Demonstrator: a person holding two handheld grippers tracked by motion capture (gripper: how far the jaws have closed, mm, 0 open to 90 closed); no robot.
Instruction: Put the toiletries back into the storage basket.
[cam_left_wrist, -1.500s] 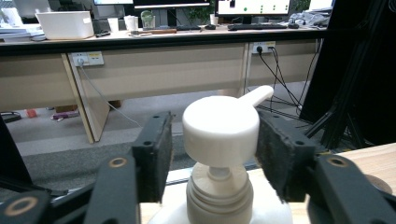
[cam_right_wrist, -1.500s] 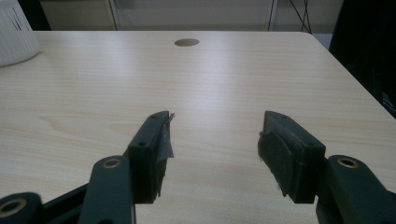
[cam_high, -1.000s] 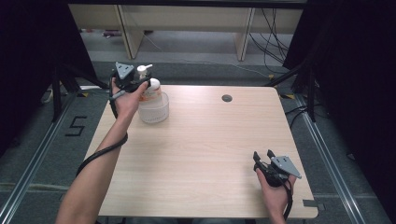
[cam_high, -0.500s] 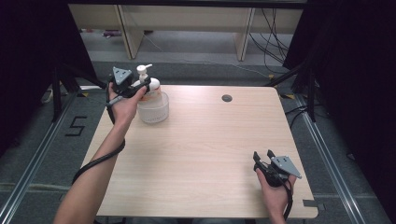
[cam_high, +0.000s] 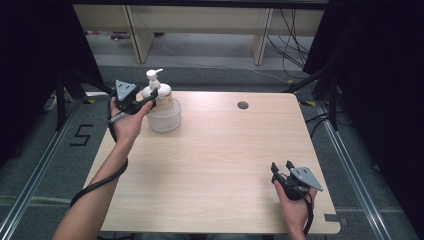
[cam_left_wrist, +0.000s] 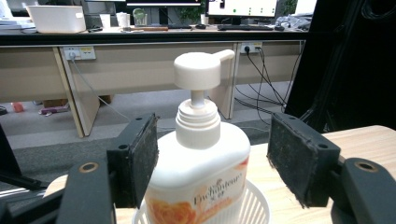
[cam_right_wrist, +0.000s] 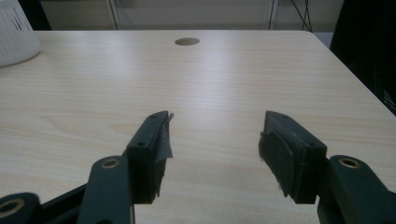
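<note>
Nearest, at the front right of the pale wooden surface: right gripper resting low, released, nothing between the jaws, bare wood ahead in the right gripper view. No part in the work at this moment, by the look of it.

Farther, at the back left corner: left gripper raised to the shoulder of the white plastic pump bottle with orange flower label. In the left gripper view, jaws spread on both sides of the bottle; left pad very near or maybe touching, right pad clearly apart with a gap. So released, not yet grasping.

Bottle standing inside a small white ribbed plastic basket, base hidden by the basket wall.

Progress, as a judgement: approach finished, jaws already placed around the bottle; closing, lifting out of the basket and moving elsewhere all left to do. Early stage.

Orientation: long axis vertical, bottle upright, pump head on top. Nozzle turned to the right in the left gripper view and a little away from the camera; in the high view pointing to the right and toward the far edge.
</note>
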